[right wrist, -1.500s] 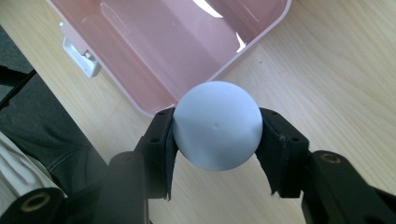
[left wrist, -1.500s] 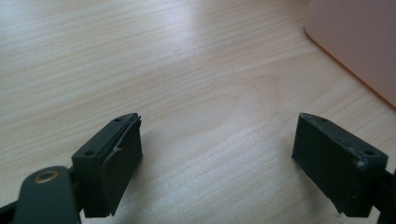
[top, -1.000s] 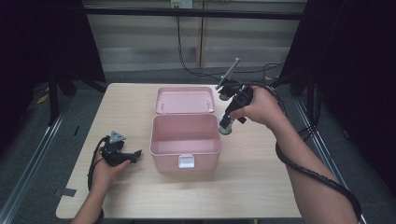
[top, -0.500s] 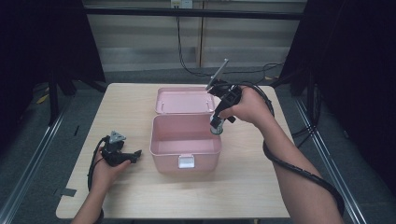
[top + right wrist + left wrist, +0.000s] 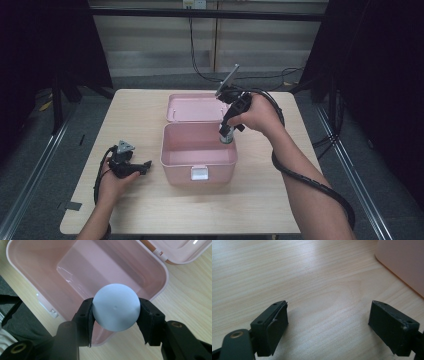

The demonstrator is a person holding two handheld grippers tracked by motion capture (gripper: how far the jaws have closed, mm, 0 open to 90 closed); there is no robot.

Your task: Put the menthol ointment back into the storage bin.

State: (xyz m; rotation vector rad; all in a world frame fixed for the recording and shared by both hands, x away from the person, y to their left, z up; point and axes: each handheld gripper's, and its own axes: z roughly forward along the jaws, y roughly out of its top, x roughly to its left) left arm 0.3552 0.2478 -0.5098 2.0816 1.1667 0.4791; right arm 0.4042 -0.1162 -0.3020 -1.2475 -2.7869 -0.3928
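The right hand-held gripper [image 5: 115,312], clamped on a ball [image 5: 115,307], hangs above the box's [image 5: 172,165] right far corner; left hand-held gripper [image 5: 337,325] jaws apart.

The table [image 5: 150,210] is seen to be of pale wood with fine straight grain and a smooth, slightly sheened finish. The box [image 5: 30,260] and its lid [image 5: 192,107] are made of pink plastic, smooth and glossy, with bright reflections caught on the inner floor. The ball [image 5: 115,307] is rendered in a pale grey-blue, matt and smooth, with a small moulding mark at its middle. The jaws of both grippers are formed of black matt plastic, faintly scuffed.
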